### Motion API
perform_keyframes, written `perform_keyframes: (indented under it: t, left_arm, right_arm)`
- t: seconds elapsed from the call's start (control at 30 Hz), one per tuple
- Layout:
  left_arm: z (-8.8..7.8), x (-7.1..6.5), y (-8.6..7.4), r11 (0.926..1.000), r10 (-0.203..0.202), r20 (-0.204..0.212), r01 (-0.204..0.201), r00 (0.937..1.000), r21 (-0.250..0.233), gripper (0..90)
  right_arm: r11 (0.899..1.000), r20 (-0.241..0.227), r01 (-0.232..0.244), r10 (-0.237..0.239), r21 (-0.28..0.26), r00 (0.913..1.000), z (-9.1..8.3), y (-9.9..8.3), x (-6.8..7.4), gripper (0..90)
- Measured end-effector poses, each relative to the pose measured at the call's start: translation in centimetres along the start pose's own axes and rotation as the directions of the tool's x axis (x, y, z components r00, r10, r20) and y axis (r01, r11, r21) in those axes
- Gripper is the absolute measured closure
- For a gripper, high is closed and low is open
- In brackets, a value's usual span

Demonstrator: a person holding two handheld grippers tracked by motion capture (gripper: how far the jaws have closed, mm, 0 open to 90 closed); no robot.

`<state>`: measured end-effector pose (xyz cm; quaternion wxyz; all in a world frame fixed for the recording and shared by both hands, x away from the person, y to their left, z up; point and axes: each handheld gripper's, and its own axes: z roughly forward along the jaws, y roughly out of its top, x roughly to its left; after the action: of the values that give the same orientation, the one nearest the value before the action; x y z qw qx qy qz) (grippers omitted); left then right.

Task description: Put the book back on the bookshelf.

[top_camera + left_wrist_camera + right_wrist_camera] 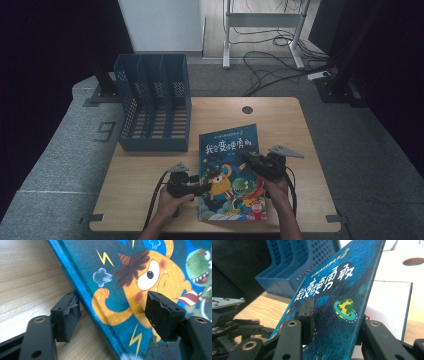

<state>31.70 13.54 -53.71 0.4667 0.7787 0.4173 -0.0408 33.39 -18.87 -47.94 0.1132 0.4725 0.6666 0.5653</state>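
Blue cartoon picture book (231, 170) cover lifted by right gripper (332, 322) jaws; left gripper (112, 315) jaws open astride spine, clamp next, then blue slotted file rack (152, 102) far left.

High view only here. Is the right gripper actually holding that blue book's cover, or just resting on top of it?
Observer: Holding. In the right gripper view, the front cover of the blue hardcover picture book stands tilted up between the jaws of the right gripper, with a white inside page exposed beneath it.
Operator: And the left jaws, are they clamped on anything?
Observer: No. In the left gripper view, the left gripper has its jaws wide apart across the book's spine edge, one over the light wooden table and one over the cover.
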Motion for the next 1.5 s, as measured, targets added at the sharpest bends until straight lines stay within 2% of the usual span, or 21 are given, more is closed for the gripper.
perform_keyframes:
  t: [0.1,0.13,0.2,0.27,0.37,0.5,0.6,0.87,1.0,1.1,1.17,1.23,1.33,1.5]
  left_arm:
    - [0.3,0.1,-0.1,0.9998,-0.018,0.006,0.018,0.9998,0.007,29.0]
    - [0.3,0.1,-0.1,0.9998,-0.021,0.007,0.021,0.9998,0.007,29.0]
    - [0.2,0.2,0.0,0.9996,-0.029,0.017,0.029,0.9994,0.0,29.0]
    - [0.1,0.2,0.0,0.9991,-0.039,0.034,0.04,0.9986,-0.014,28.9]
    - [-0.2,0.2,0.2,0.9977,-0.048,0.069,0.051,0.9964,-0.044,28.8]
    - [-0.6,0.1,0.4,0.9956,-0.042,0.073,0.047,0.9965,-0.081,29.1]
    - [-0.7,0.1,0.4,0.9938,-0.035,0.065,0.042,0.9972,-0.103,29.5]
    - [-0.8,0.1,0.7,0.9929,-0.026,0.065,0.034,0.9975,-0.114,30.9]
    - [-0.8,0.1,0.7,0.9923,-0.022,0.07,0.031,0.9973,-0.12,31.5]
    - [-0.7,0.1,0.7,0.9925,-0.015,0.086,0.025,0.9961,-0.12,31.1]
    - [-0.5,0.0,0.7,0.9921,0.0,0.095,0.012,0.9955,-0.125,29.4]
    - [-0.3,-0.1,0.9,0.9928,0.008,0.11,0.005,0.9938,-0.12,27.3]
    - [-0.1,-0.4,1.2,0.9939,0.018,0.103,-0.007,0.9945,-0.11,21.2]
    - [-0.3,-0.1,1.7,0.9895,0.011,0.07,-0.001,0.9975,-0.145,21.1]
  right_arm:
    - [0.999,0.001,-0.035,0.035,0.014,0.9994,0.2,-0.3,-0.5,65.3]
    - [0.998,-0.013,-0.057,0.058,0.013,0.9982,0.3,-0.4,-0.7,66.6]
    - [0.997,-0.041,-0.072,0.072,0.001,0.9965,0.3,-0.4,-0.8,67.1]
    - [0.997,-0.074,-0.071,0.069,-0.019,0.9948,0.1,-0.3,-0.6,68.0]
    - [0.998,-0.104,-0.044,0.039,-0.044,0.9938,-0.2,-0.1,-0.2,69.9]
    - [0.998,-0.147,-0.022,0.012,-0.064,0.989,-0.5,0.1,0.4,71.6]
    - [0.998,-0.16,-0.01,0.0,-0.059,0.9871,-0.6,0.2,0.6,71.7]
    - [0.998,-0.172,0.009,-0.019,-0.054,0.9849,-0.8,0.2,0.5,70.8]
    - [0.997,-0.161,0.049,-0.057,-0.057,0.9853,-0.9,0.3,0.7,69.2]
    - [0.997,-0.191,0.026,-0.039,-0.07,0.9808,-1.2,0.5,0.7,71.5]
    - [0.997,-0.217,-0.017,0.0,-0.074,0.9763,-1.3,0.5,0.5,75.2]
    - [0.996,-0.238,-0.037,0.018,-0.077,0.9711,-1.4,0.4,0.1,76.7]
    - [0.996,-0.249,-0.034,0.012,-0.084,0.9685,-1.5,0.4,0.1,76.7]
    - [0.996,-0.238,-0.02,0.0,-0.082,0.9712,-1.6,0.5,0.3,76.1]
